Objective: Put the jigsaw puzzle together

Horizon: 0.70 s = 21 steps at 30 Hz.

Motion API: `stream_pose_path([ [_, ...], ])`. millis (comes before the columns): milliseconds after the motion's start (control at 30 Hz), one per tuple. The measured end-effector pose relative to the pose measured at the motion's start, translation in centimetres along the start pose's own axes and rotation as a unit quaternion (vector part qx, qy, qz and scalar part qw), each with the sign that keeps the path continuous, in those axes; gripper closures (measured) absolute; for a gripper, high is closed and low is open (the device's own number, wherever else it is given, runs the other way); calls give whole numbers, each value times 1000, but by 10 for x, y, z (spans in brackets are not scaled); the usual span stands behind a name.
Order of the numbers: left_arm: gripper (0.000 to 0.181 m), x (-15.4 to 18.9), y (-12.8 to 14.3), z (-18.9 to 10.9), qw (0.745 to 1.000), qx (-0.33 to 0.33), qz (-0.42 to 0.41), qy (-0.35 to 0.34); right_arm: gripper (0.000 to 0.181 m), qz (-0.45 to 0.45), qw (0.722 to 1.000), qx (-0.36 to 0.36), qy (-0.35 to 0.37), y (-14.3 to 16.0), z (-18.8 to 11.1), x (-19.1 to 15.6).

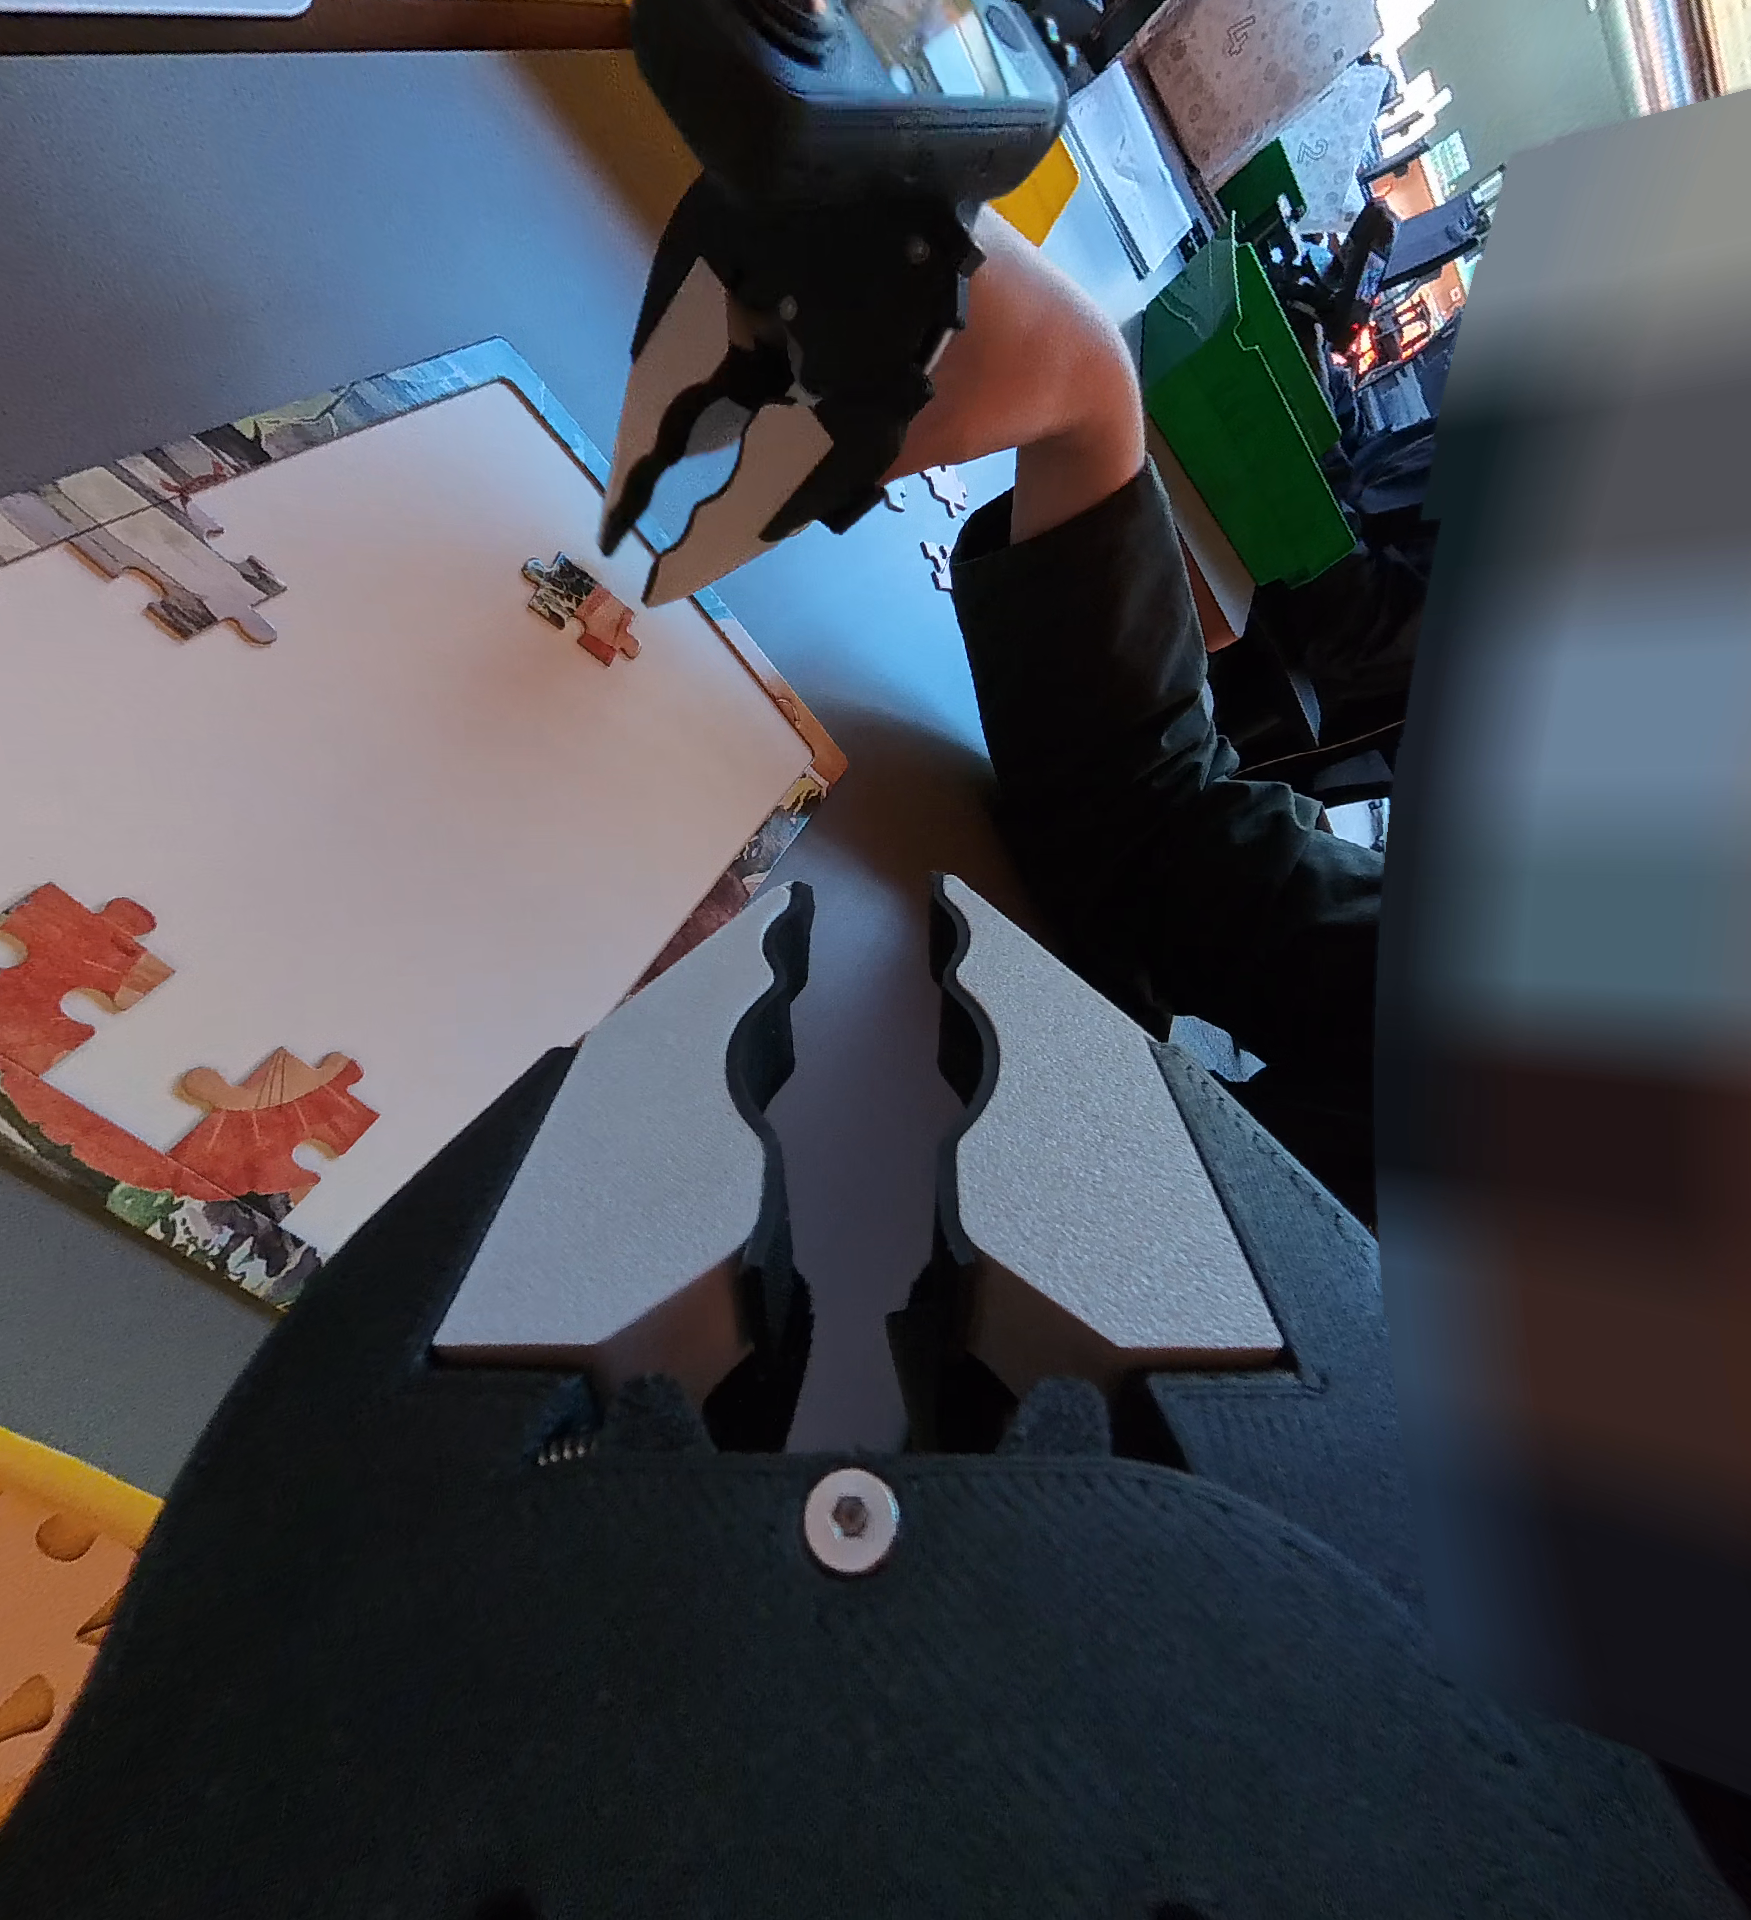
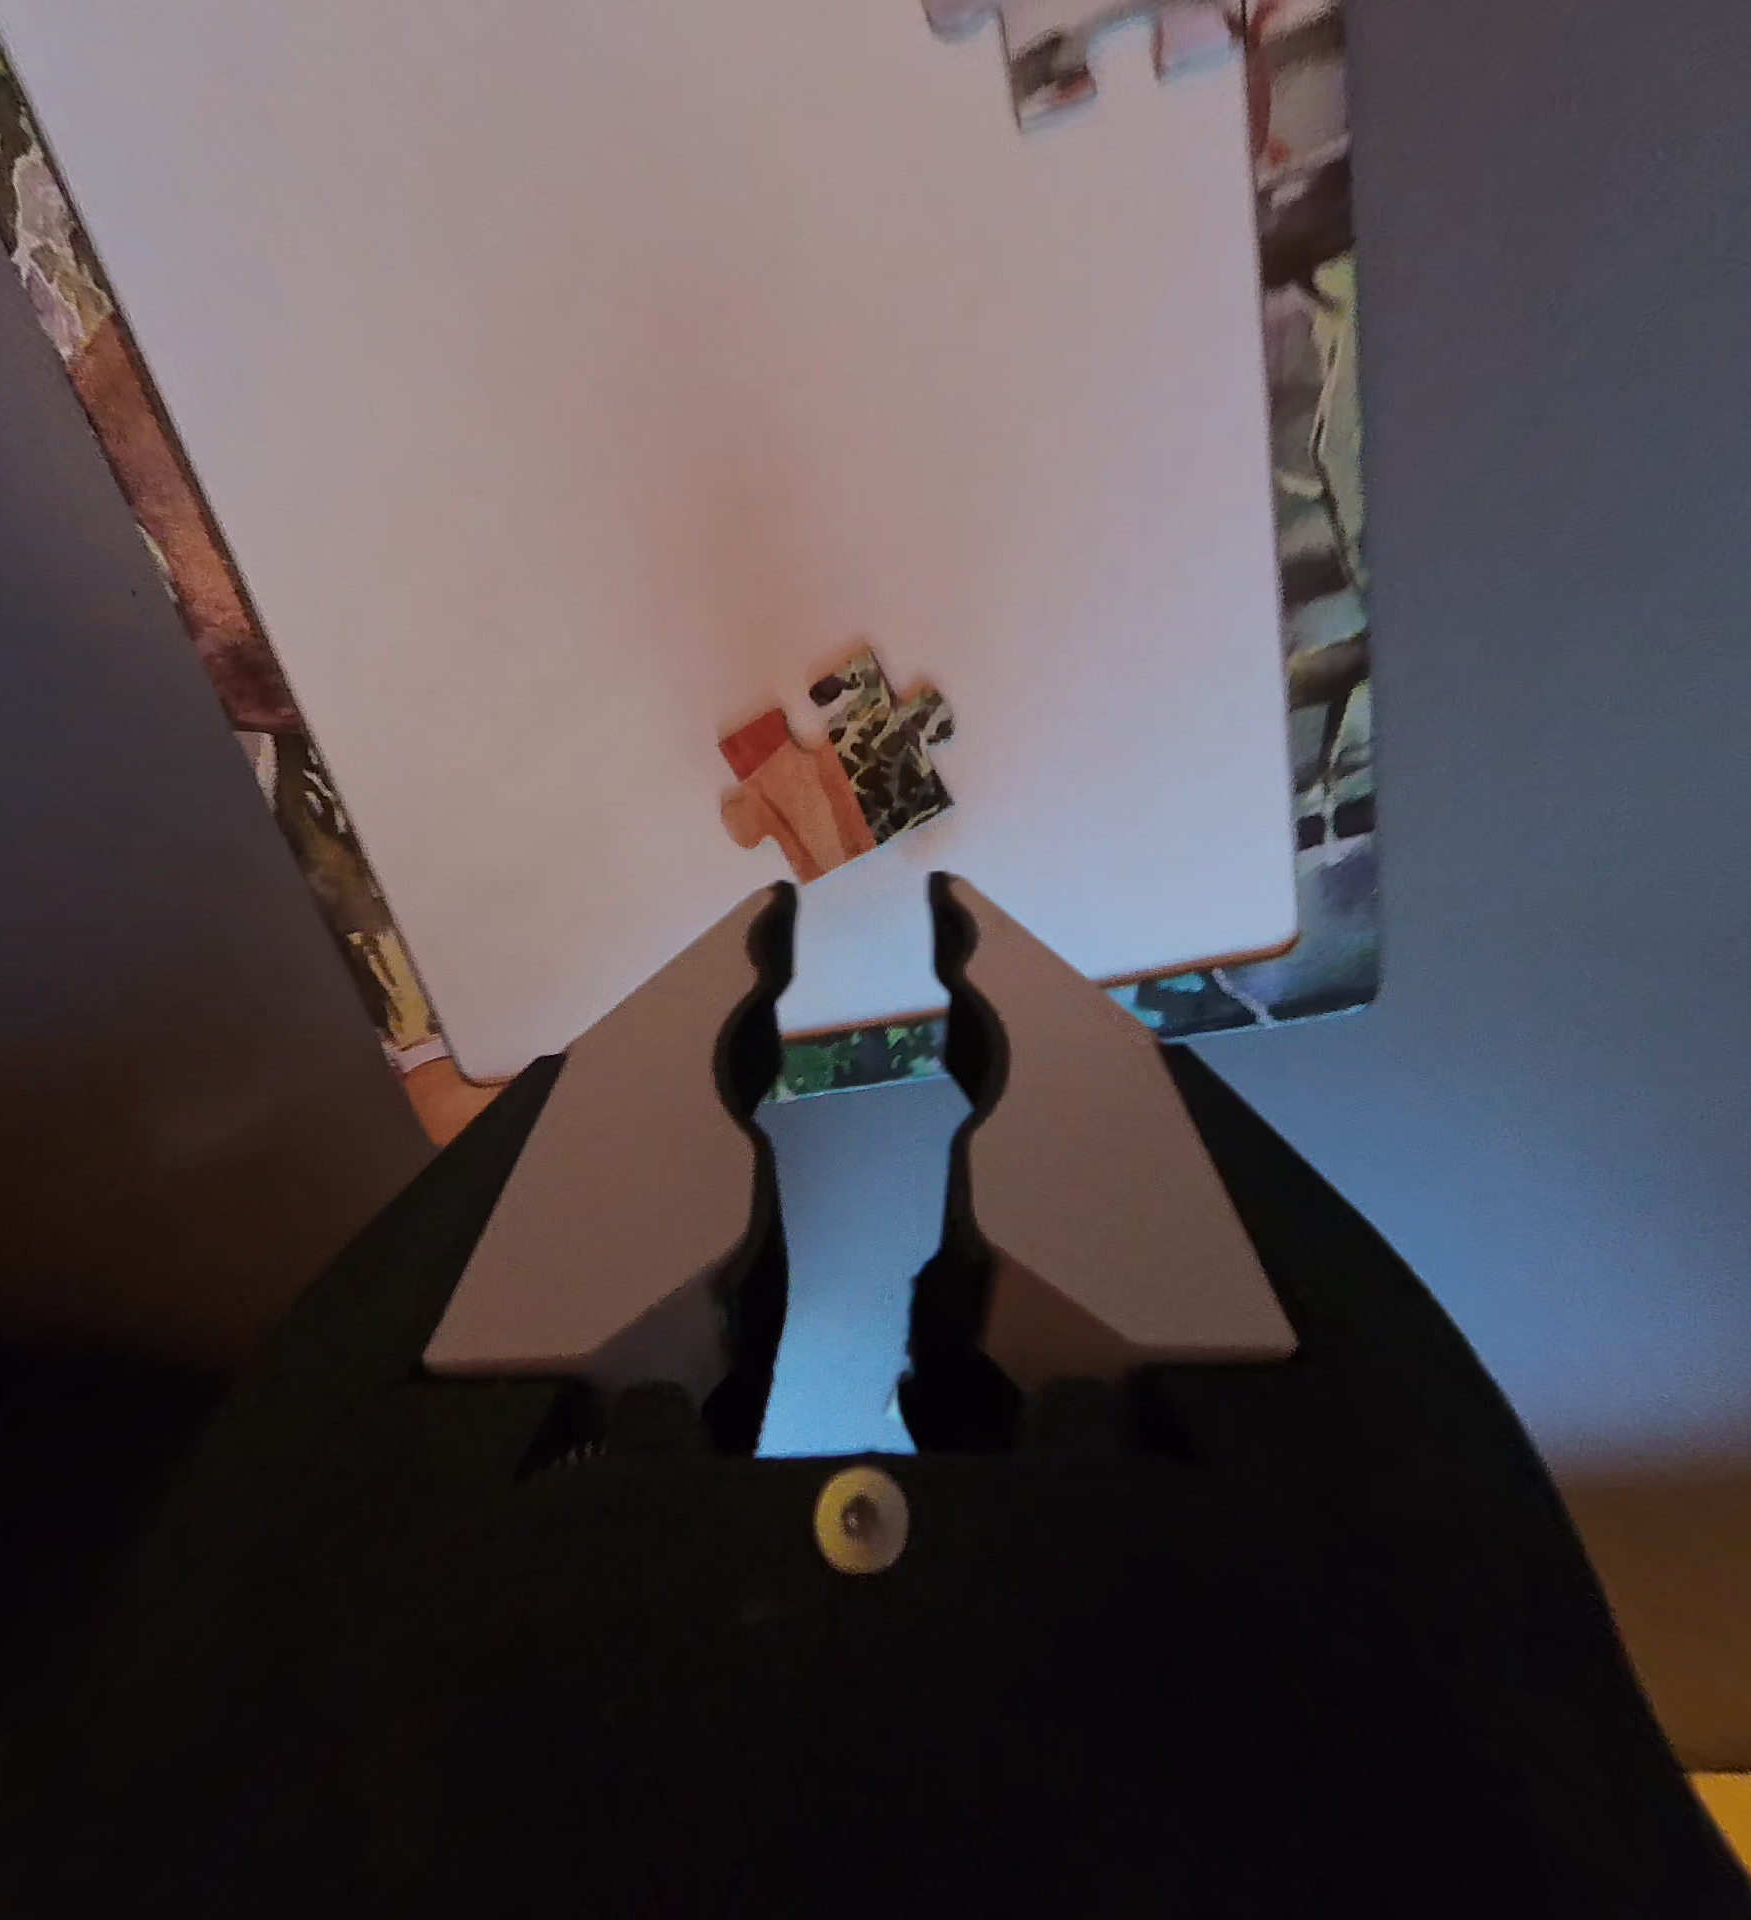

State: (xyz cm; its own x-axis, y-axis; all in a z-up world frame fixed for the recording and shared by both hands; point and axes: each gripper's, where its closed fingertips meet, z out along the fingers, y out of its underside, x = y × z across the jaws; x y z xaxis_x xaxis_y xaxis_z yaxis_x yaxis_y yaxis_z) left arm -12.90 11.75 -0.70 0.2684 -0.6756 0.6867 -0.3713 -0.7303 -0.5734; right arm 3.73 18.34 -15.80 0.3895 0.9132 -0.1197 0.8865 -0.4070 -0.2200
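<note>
Both claws, left [image 1: 866, 894] & right [image 2: 860, 894], part-open, empty; right just short of loose piece [image 2: 840, 764].

The puzzle board [image 2: 642, 364] runs off the top edge in the right wrist view (far-corner pieces [image 2: 1053, 62] are blurry, cropped too).

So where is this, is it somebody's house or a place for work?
Probably a workroom or lab, not a house. The puzzle tray lies on a plain grey table, and behind it are stacked cardboard boxes and green plastic bins.
</note>
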Motion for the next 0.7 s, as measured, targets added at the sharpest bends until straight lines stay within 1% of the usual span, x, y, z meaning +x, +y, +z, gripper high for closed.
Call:
stream_pose_path([
  [33, 161, 0, 0, 0, 1000, 0, 0, 0, 151, -27, 999, 10, 14, -3, 0, 2],
  [100, 161, 0, 0, 0, 1000, 1, -2, 0, 149, -71, 997, 23, 18, -8, 3, -2],
  [133, 161, -1, 0, 0, 1000, 1, -2, 1, 142, -86, 995, 26, 29, -10, 5, 0],
  [200, 161, 0, 0, 0, 1000, -1, -1, 0, 140, -105, 994, 23, 38, -10, 8, 2],
  [400, 161, 0, 1, 0, 1000, -2, -2, 1, 140, -114, 993, 24, 36, -7, 7, 2],
  [500, 161, 0, 1, 0, 1000, -2, -1, 1, 139, -120, 992, 39, 25, -10, 6, -2],
  [600, 161, 1, 1, 1, 1000, -2, -2, 2, 133, -133, 990, 28, 35, -9, 11, 0],
  [667, 161, 1, 1, 1, 1000, -3, -2, 2, 136, -135, 990, 28, 30, -9, 11, -2],
  [700, 161, 1, 1, 1, 1000, -3, -2, 3, 141, -138, 990, 30, 28, -9, 11, -3],
])
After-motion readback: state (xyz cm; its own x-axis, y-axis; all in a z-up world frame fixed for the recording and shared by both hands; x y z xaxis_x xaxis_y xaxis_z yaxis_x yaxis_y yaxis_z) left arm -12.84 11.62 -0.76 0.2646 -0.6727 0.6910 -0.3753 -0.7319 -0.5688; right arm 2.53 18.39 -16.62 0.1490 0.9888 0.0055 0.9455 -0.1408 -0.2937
